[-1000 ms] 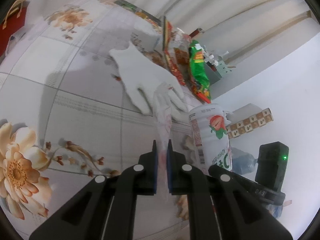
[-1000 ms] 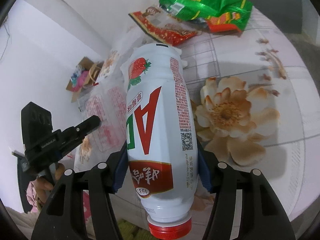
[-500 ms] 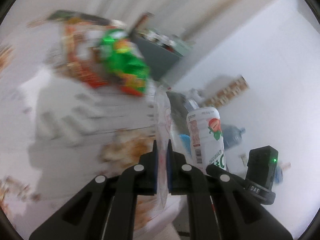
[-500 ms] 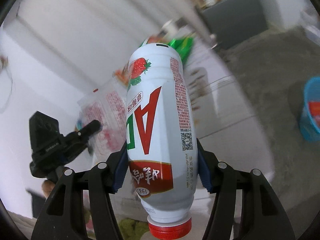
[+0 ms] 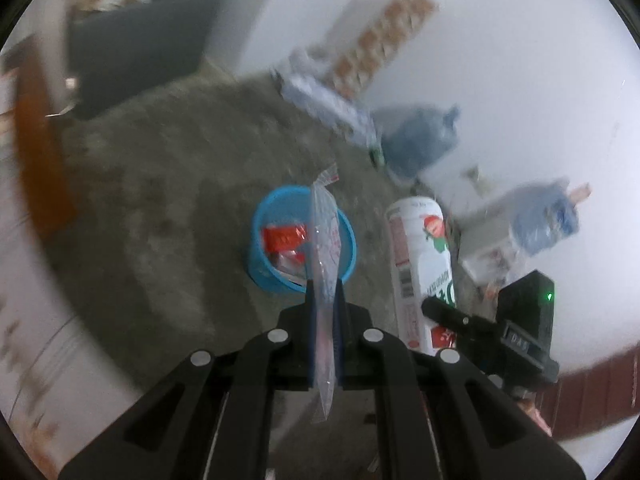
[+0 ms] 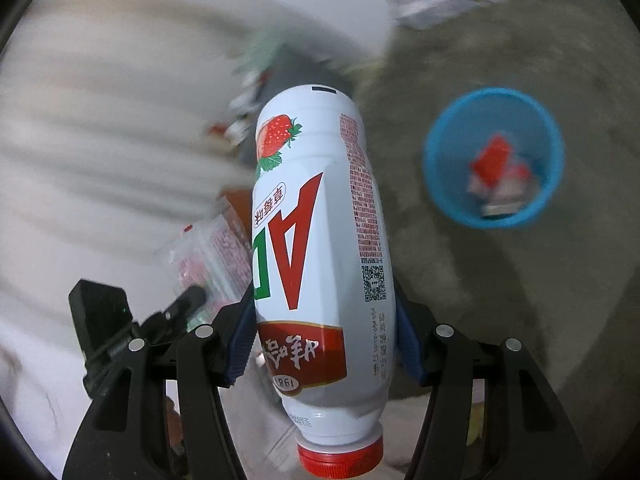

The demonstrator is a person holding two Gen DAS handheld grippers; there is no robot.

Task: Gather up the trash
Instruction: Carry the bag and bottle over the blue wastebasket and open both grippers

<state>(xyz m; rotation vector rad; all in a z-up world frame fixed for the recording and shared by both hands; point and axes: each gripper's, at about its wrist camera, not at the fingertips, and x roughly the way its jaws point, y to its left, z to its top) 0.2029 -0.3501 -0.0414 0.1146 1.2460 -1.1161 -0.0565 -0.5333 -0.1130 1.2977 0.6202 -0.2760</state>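
This looks like a plain room in a home, used partly for storage. The bare grey concrete floor (image 5: 168, 208) runs up to plain white painted walls (image 5: 520, 60). Large blue plastic water jugs (image 5: 420, 144) lie along the foot of the wall, beside a patterned orange-and-white cardboard box (image 5: 380, 40) and loose clutter. A small round blue plastic waste bin (image 5: 260, 268) stands on the floor holding red wrappers (image 5: 280, 240). A dark grey cabinet (image 5: 136, 52) stands at the back, its top crowded with blurred items.
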